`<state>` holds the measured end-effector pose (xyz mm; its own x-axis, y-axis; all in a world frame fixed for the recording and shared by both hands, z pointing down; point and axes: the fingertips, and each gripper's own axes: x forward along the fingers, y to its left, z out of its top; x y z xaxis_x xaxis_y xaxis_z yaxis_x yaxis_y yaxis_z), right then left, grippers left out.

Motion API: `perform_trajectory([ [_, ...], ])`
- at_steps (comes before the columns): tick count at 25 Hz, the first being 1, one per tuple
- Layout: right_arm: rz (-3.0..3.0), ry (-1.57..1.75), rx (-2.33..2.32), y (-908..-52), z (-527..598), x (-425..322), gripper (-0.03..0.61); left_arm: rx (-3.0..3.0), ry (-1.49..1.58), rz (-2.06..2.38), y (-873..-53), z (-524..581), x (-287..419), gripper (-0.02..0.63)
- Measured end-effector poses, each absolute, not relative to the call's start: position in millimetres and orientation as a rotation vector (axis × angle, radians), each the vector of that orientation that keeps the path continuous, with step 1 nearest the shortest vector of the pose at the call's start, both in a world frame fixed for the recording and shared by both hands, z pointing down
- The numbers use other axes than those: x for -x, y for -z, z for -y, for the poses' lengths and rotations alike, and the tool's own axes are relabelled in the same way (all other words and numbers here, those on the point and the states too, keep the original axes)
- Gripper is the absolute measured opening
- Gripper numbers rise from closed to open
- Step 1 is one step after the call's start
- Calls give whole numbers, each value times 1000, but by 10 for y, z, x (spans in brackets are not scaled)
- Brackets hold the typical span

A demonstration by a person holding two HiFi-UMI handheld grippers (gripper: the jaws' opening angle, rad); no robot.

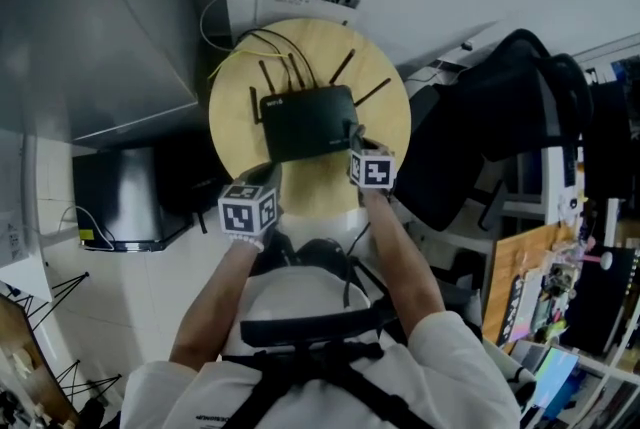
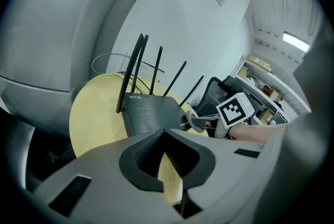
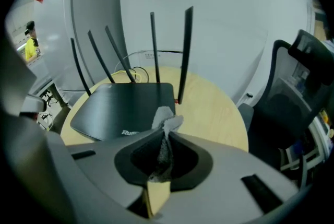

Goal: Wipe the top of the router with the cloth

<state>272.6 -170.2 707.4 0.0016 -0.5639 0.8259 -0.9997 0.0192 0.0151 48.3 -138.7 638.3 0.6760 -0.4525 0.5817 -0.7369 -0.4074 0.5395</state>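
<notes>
The right claw [image 3: 166, 134] pinches the cloth [image 3: 165, 118] over the router [image 3: 125, 108], seemingly poised to wipe; the left claw [image 2: 166, 139], closed and empty, idles at the worktop [image 2: 96, 118]'s near edge.

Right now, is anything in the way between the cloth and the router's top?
Nothing visible. The cloth, pinched in the right gripper, sits at the near edge of the router. The router's top is bare, and the antennas stand toward its far edge.

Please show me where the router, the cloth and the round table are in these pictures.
router [image 1: 310, 122]: head view, middle of its black top.
cloth [image 3: 166, 121]: right gripper view, its grey crumpled tip.
round table [image 1: 315, 185]: head view, bare wood in front of the router.
</notes>
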Motion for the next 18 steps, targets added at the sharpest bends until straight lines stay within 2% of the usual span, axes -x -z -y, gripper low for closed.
perform_trajectory([
  [18, 1896, -834, -1347, -7052, 1624, -1268, 38, -2025, -415, 1001, -6388, 1265, -280, -11],
])
